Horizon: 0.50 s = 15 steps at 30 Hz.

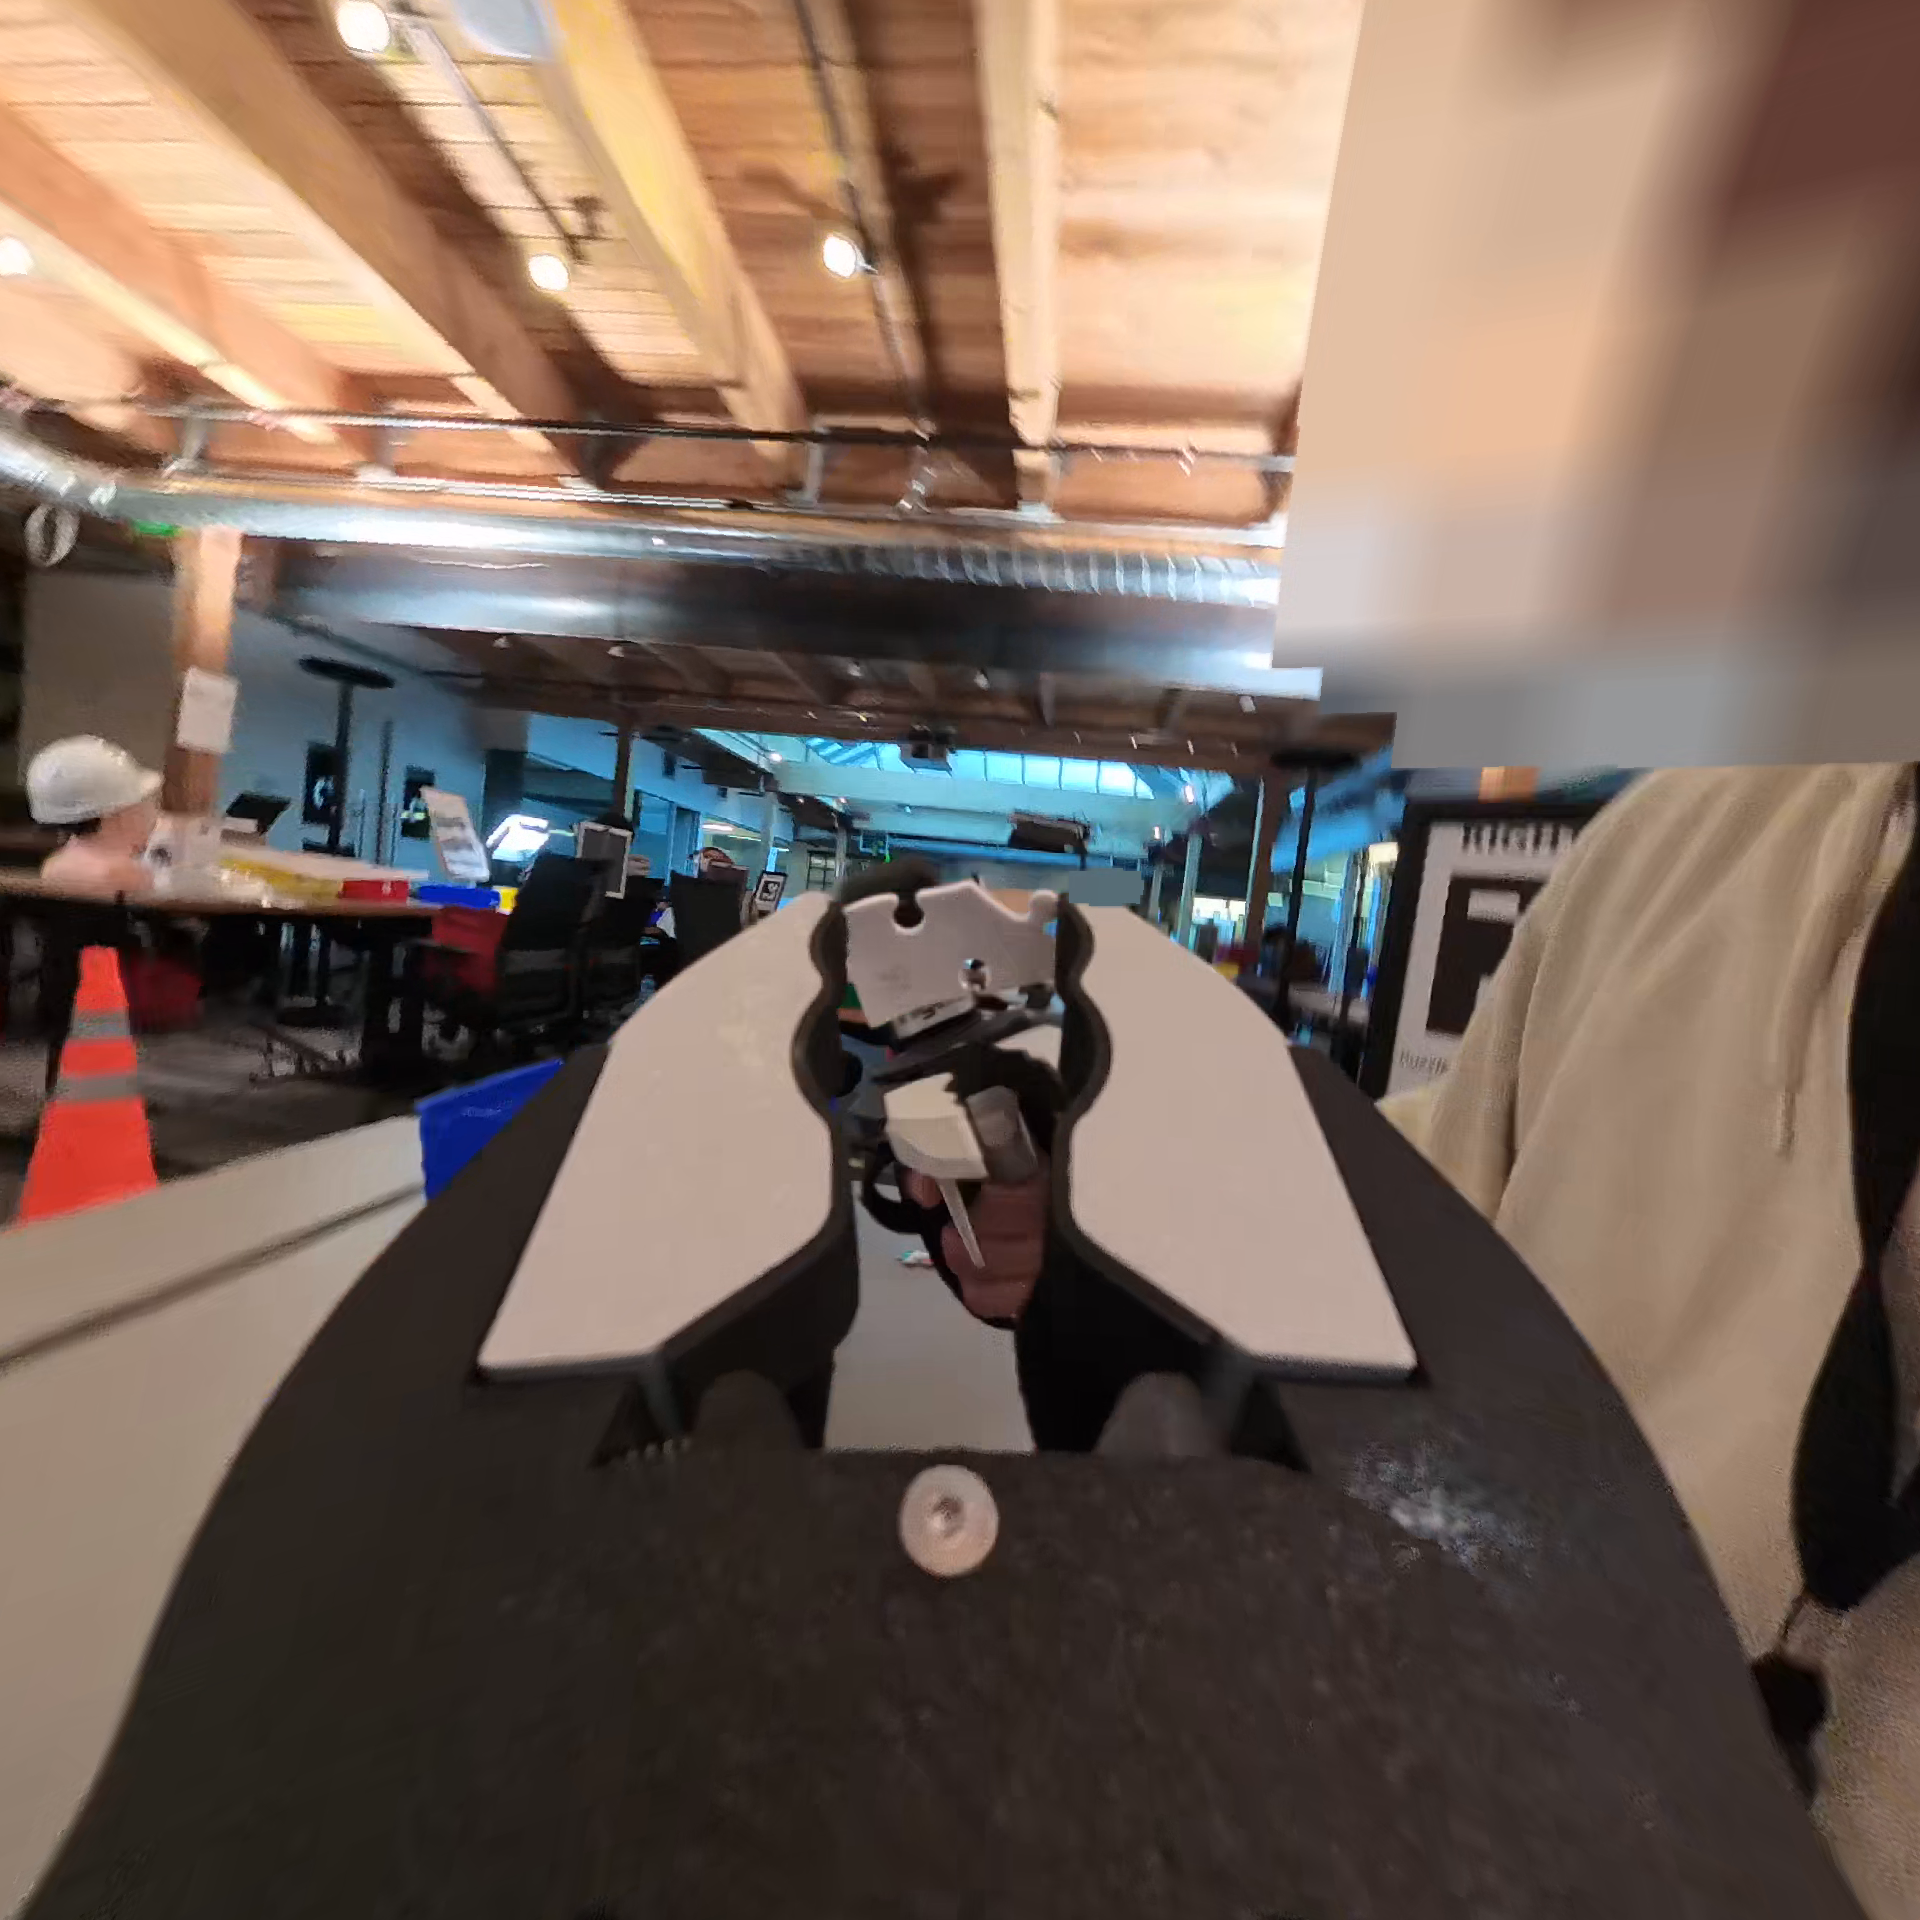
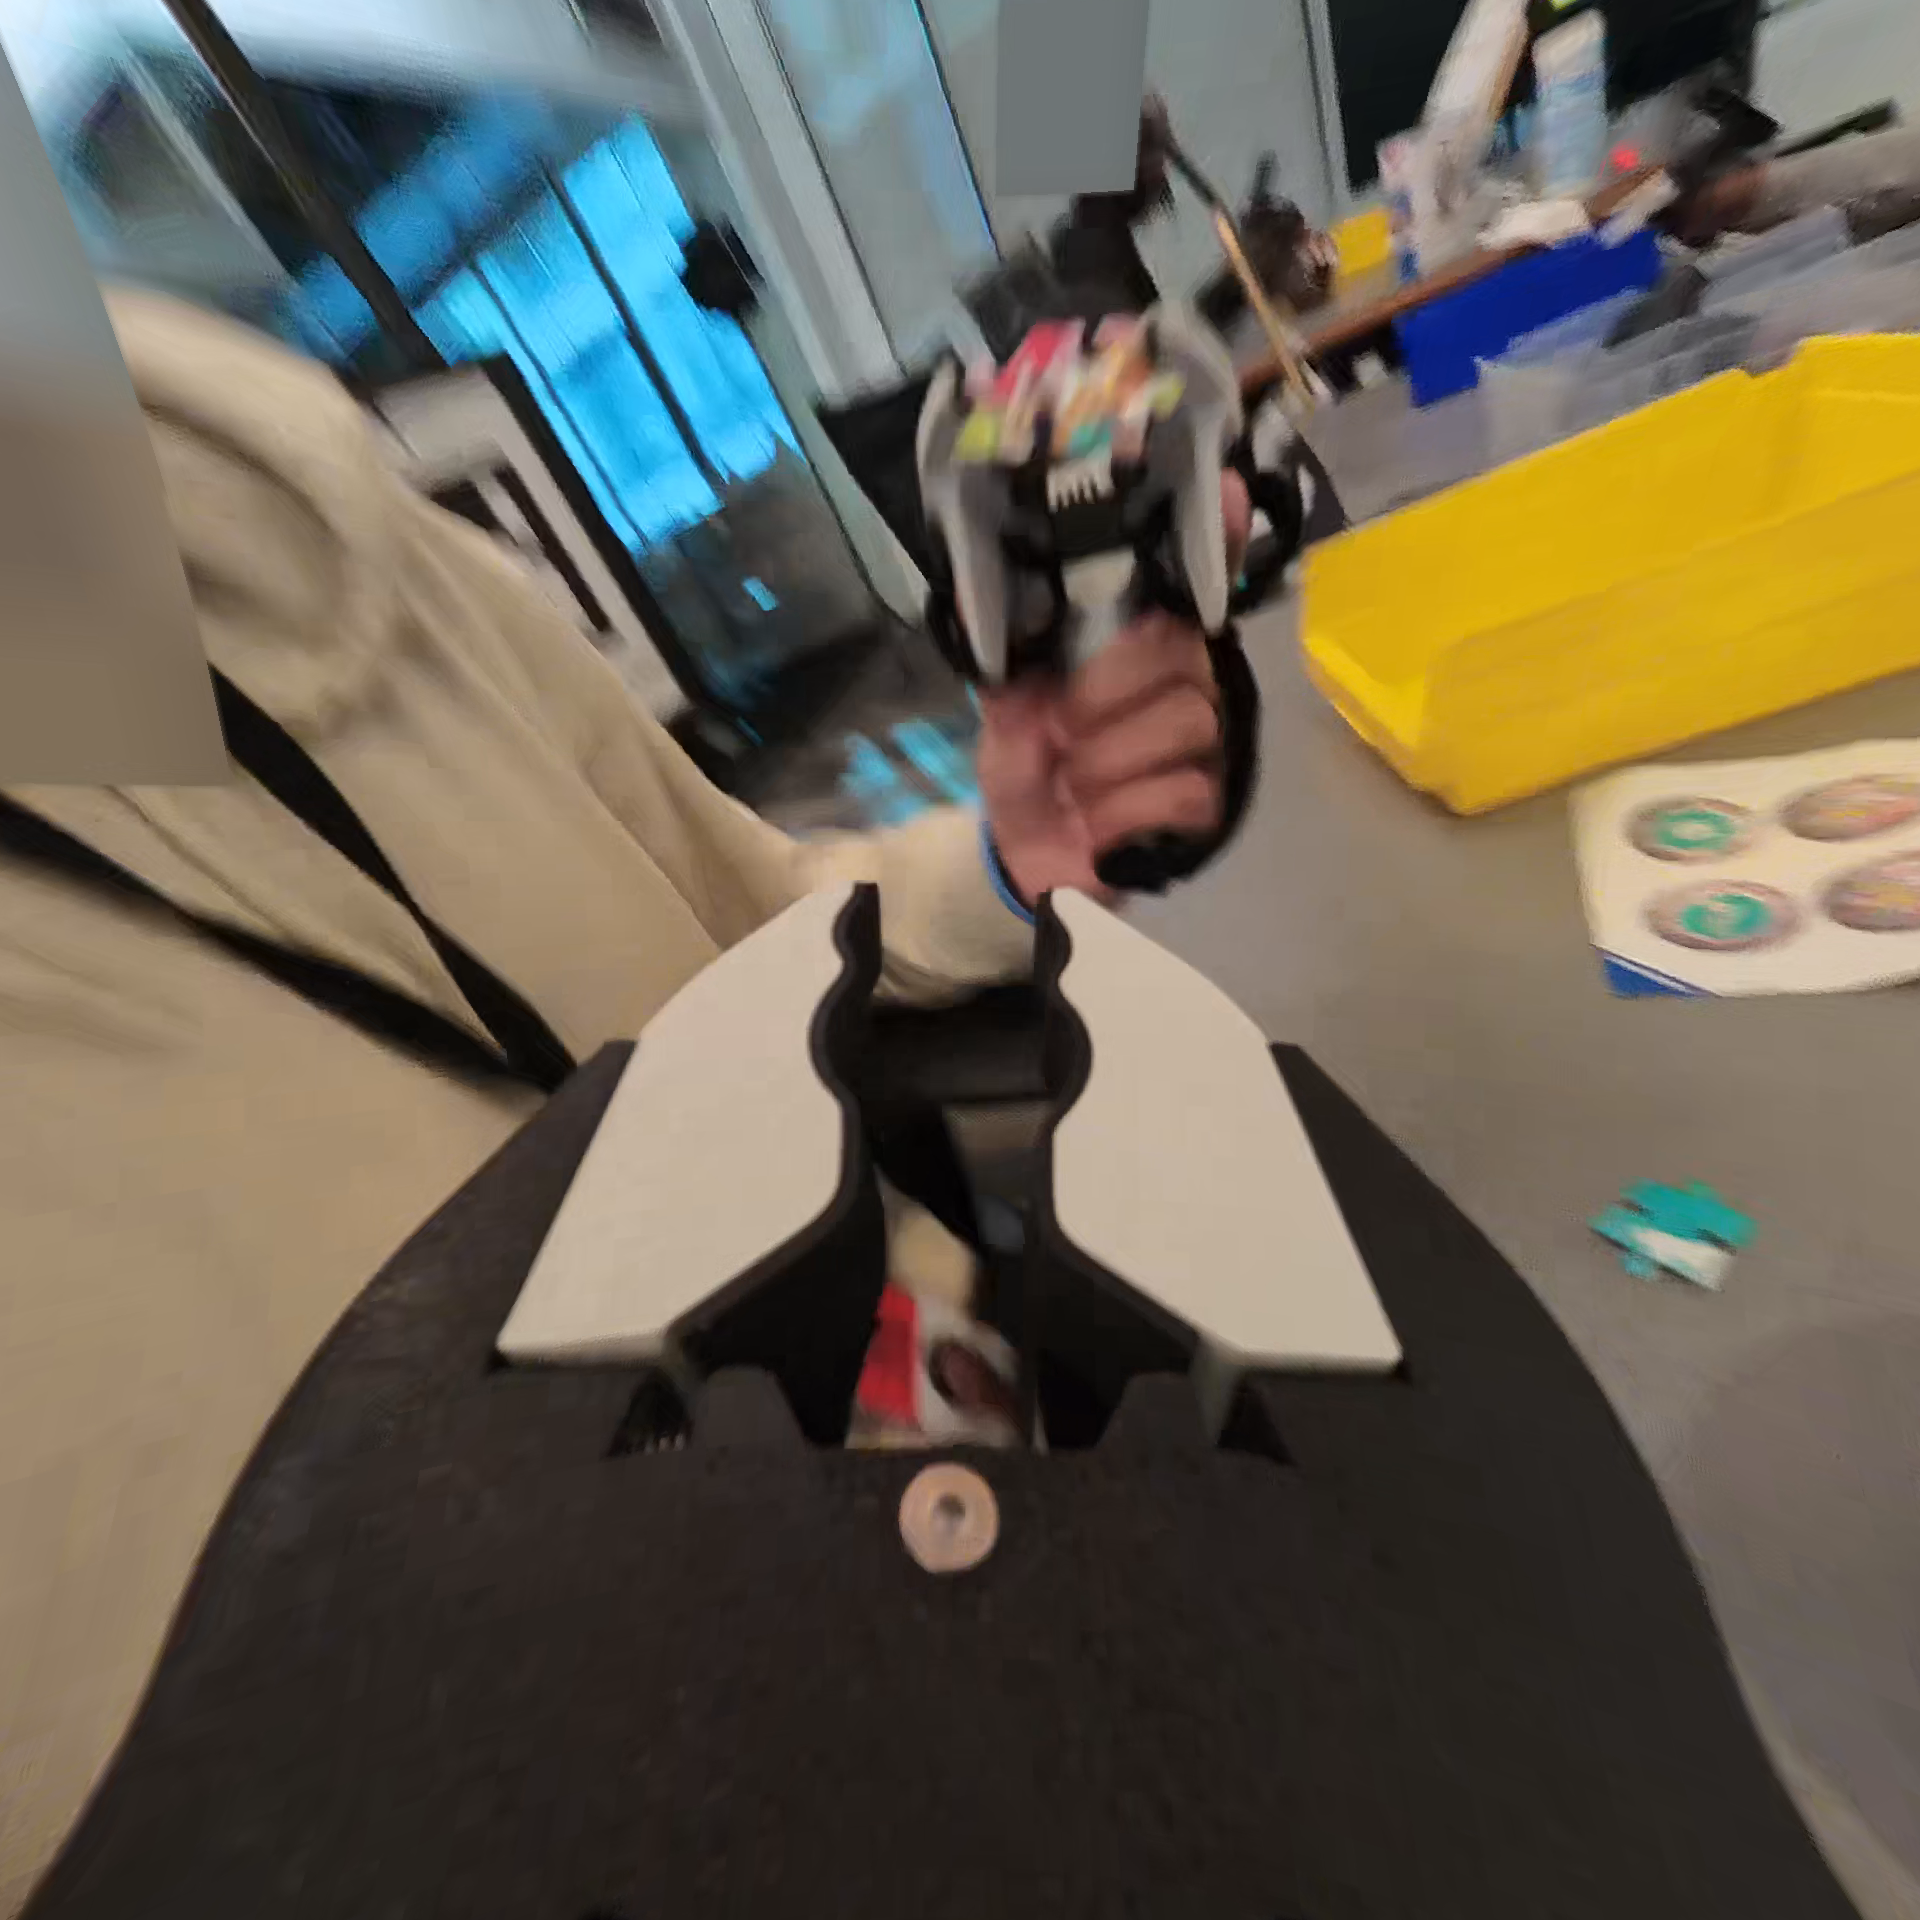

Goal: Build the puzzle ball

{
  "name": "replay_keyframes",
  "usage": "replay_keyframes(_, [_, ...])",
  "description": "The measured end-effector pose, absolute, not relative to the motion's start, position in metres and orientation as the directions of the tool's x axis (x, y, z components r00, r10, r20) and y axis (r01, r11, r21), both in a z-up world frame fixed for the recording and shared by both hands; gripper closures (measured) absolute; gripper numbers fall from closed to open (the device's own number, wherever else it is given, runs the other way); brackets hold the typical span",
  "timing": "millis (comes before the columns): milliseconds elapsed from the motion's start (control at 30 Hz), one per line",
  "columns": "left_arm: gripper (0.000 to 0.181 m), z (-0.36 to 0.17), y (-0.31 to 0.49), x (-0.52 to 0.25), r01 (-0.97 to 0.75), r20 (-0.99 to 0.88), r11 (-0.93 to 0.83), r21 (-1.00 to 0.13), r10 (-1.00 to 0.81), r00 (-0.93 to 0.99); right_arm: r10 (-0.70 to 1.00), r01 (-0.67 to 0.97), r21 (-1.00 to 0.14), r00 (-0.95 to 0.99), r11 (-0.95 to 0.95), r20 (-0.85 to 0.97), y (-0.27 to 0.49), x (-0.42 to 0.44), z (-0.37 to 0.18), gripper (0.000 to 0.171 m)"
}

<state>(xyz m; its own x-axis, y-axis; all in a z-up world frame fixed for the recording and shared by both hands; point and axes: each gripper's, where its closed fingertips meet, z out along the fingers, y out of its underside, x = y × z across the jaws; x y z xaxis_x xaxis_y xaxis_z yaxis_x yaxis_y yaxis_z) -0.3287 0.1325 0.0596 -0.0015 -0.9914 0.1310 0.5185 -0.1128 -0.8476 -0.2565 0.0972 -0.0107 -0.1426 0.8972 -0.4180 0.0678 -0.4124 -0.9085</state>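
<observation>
My left gripper (image 1: 943,920) is raised in the air and shut on a small cluster of joined puzzle pieces (image 1: 935,961), whose white backs face its camera. In the right wrist view the same cluster (image 2: 1060,400) shows its colourful printed side between the left gripper's fingers (image 2: 971,540), blurred. My right gripper (image 2: 956,914) is open and empty, pointing at the left hand and cream sleeve. It also shows through the left gripper's gap (image 1: 951,1127), held by a hand. A loose teal puzzle piece (image 2: 1673,1231) lies on the grey table (image 2: 1455,1039).
A yellow bin (image 2: 1621,613) stands on the table at the right, with blue bins (image 2: 1527,301) behind it. A printed sheet with ball pictures (image 2: 1756,873) lies near the bin. A person in a cream hoodie (image 2: 312,935) holds both grippers. An orange cone (image 1: 94,1091) stands far left. One gripper's finger ends stand about 11 cm off the other's.
</observation>
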Motion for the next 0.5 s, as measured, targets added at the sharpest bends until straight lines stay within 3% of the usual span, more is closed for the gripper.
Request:
replay_keyframes(100, [0.143, 0.081, 0.111, -0.288, 0.499, -0.087, 0.076, -0.863, -0.996, 0.001, 0.764, -0.089, -0.785, -0.319, -0.613, -0.561, 0.099, -0.237, 0.026, 0.134])
replay_keyframes(200, [0.144, 0.09, 0.093, -0.252, 0.499, -0.225, 0.18, -0.848, -0.974, -0.031, 0.658, -0.063, -0.697, -0.4, -0.714, -0.638, 0.092, -0.229, 0.036, 0.127])
replay_keyframes(400, [0.143, 0.08, 0.084, -0.204, 0.529, -0.176, 0.067, -0.846, -0.972, -0.158, 0.51, -0.116, -0.556, -0.582, -0.823, -0.633, 0.087, -0.205, 0.067, 0.129])
replay_keyframes(500, [0.143, 0.069, 0.08, -0.184, 0.508, -0.16, 0.048, -0.86, -0.971, -0.179, 0.481, -0.136, -0.518, -0.619, -0.844, -0.621, 0.088, -0.194, 0.067, 0.143])
